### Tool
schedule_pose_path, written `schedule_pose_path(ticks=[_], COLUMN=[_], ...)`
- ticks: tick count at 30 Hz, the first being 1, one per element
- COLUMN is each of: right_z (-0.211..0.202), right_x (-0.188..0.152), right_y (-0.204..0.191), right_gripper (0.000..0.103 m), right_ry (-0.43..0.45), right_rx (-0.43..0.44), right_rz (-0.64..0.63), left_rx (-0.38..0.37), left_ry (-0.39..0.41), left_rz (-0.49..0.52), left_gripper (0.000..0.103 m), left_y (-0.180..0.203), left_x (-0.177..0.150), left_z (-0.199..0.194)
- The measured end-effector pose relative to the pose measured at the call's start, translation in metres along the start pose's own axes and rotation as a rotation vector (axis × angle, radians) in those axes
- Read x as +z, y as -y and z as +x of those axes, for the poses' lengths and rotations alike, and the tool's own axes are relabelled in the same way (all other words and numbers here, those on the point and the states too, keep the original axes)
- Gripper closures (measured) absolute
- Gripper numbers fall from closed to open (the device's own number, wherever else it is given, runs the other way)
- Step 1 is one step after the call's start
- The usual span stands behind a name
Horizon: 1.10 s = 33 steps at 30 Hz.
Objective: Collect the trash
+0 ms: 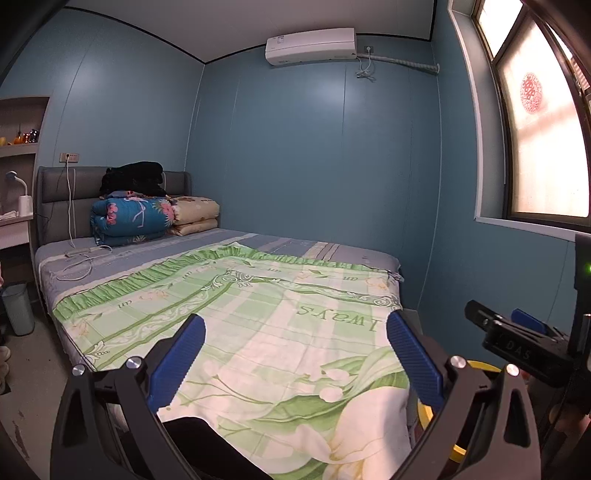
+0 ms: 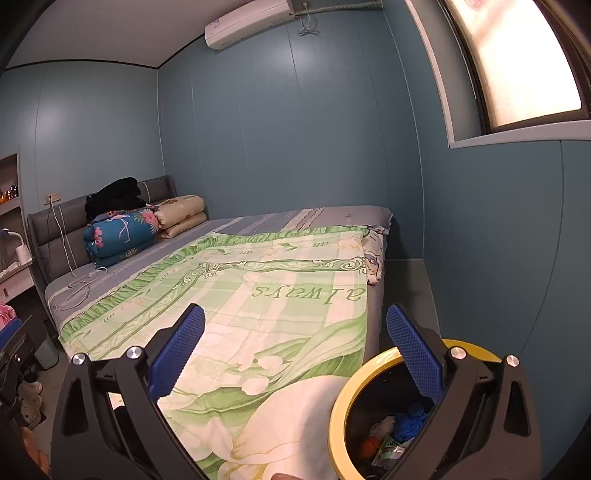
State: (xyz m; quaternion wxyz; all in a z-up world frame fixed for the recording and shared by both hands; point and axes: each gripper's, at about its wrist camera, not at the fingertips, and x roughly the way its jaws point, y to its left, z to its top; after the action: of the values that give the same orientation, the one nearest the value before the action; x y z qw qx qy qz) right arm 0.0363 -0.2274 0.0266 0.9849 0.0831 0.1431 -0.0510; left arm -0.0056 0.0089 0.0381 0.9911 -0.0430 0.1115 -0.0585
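Hand-held gripper (image 2: 295,354) above yellow-rimmed trash bin (image 2: 338,413), half-full.

Blue panelled walls (image 1: 295,147) close the room under a pale ceiling (image 1: 221,26). A white air conditioner (image 1: 311,45) hangs high on the far wall, well above and ahead of the tool. To its right, a frosted window (image 1: 543,122) glows warm and bears a red paper cutout (image 1: 532,94). Straight ahead lies a bed (image 1: 332,251) with a grey padded headboard (image 1: 59,192), folded quilts (image 1: 133,218) stacked against it and a green floral cover (image 1: 258,306) spread nearest the tool. Far left stand recessed shelves (image 1: 22,122), over a grey floor (image 1: 48,354).
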Motion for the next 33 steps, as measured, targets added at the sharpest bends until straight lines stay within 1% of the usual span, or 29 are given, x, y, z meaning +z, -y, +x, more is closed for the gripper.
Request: schedule_pose_path(ticks=[6, 7, 16, 33], right_z=[-0.010, -0.006, -0.004, -0.001], right_x=[-0.006, -0.007, -0.009, -0.012], right_y=[0.000, 0.000, -0.001, 0.002], right_gripper=[0.008, 0.008, 0.008, 0.008], right_ry=[0.015, 0.014, -0.017, -0.038], right_rx=[-0.008, -0.010, -0.002, 0.001], right_rz=[-0.008, -0.009, -0.008, -0.004], left_rx=[-0.010, -0.007, -0.002, -0.004], left_ry=[-0.006, -0.006, -0.015, -0.027], left_rz=[0.001, -0.001, -0.020, -0.032], left_gripper=[0.008, 0.008, 0.008, 0.008], left_y=[0.002, 0.002, -0.003, -0.004], left_x=[-0.005, -0.006, -0.006, -0.007], left_z=[0.000, 0.000, 0.001, 0.003])
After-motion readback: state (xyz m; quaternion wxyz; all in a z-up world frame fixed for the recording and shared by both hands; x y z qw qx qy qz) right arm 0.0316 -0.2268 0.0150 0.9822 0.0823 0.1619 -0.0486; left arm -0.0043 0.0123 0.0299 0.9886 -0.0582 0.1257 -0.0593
